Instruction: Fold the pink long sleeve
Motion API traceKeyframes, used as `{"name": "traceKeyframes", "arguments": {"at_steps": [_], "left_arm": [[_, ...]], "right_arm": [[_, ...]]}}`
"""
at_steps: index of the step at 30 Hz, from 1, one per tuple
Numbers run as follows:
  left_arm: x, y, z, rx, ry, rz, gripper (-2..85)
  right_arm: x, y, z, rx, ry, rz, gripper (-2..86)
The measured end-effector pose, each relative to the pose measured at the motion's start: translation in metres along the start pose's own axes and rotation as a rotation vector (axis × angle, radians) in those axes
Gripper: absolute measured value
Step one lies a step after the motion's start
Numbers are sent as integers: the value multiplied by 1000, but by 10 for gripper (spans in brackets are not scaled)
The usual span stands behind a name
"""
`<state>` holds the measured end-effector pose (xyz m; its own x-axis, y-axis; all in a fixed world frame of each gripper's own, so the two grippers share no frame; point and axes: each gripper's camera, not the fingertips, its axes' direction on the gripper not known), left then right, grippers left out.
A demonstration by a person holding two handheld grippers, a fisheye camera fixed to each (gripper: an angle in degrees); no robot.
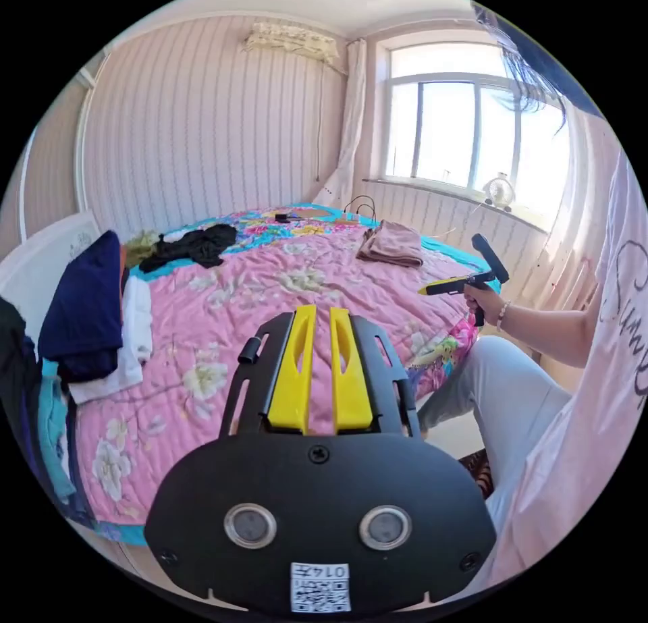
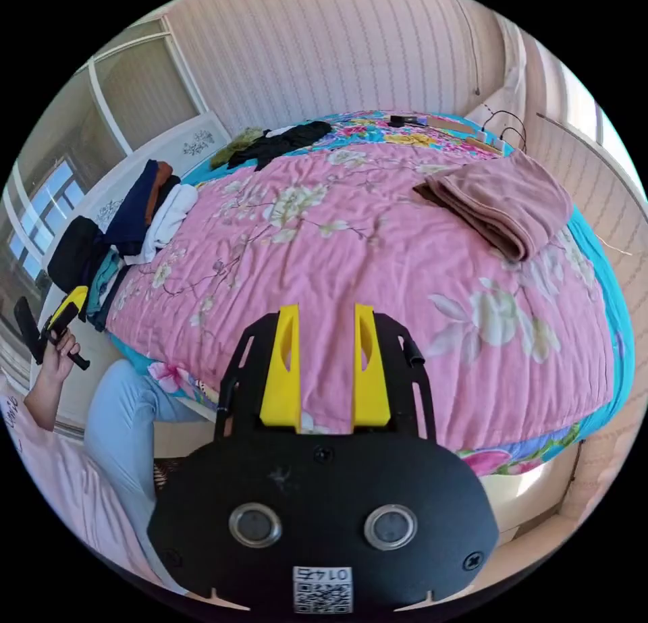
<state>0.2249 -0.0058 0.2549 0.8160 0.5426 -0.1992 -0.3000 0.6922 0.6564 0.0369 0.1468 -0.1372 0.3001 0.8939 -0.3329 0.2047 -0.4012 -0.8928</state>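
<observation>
The pink long sleeve [image 1: 391,244] [image 2: 503,204] lies folded into a thick dusty-pink bundle on the flowered pink quilt [image 1: 270,299] [image 2: 378,258], close to the bed's window side. My left gripper [image 1: 322,309] hovers over the quilt's near edge, its yellow jaws almost together with nothing between them; it is also in the right gripper view [image 2: 75,292], held in a raised hand. My right gripper [image 2: 327,307] hangs above the quilt edge with its jaws apart and empty. In the left gripper view it [image 1: 425,290] points at the bed, well short of the bundle.
A stack of folded clothes [image 1: 94,312] [image 2: 145,211] sits at the bed's headboard side. A black garment [image 1: 196,245] [image 2: 283,140] lies at the far end, with cables [image 1: 361,208] beyond. The person's leg [image 1: 499,393] rests against the bed. A window [image 1: 472,137] is behind.
</observation>
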Motion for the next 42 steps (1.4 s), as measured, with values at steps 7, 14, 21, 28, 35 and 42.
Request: {"name": "traceKeyframes", "arguments": {"at_steps": [7, 14, 21, 28, 35, 42], "left_arm": [[93, -58, 108, 37, 158, 113, 84], [150, -103, 230, 23, 248, 199, 119], [182, -144, 364, -27, 270, 201, 124], [193, -175, 503, -182, 225, 176, 122], [199, -183, 617, -371, 105, 150, 118], [183, -211, 675, -374, 93, 15, 106]], "right_arm": [[145, 31, -52, 295, 17, 326, 119], [229, 15, -55, 437, 16, 387, 140], [285, 5, -50, 320, 93, 374, 162], [321, 14, -58, 250, 40, 366, 95], [352, 34, -76, 296, -46, 412, 30], [366, 53, -90, 342, -83, 415, 18]]}}
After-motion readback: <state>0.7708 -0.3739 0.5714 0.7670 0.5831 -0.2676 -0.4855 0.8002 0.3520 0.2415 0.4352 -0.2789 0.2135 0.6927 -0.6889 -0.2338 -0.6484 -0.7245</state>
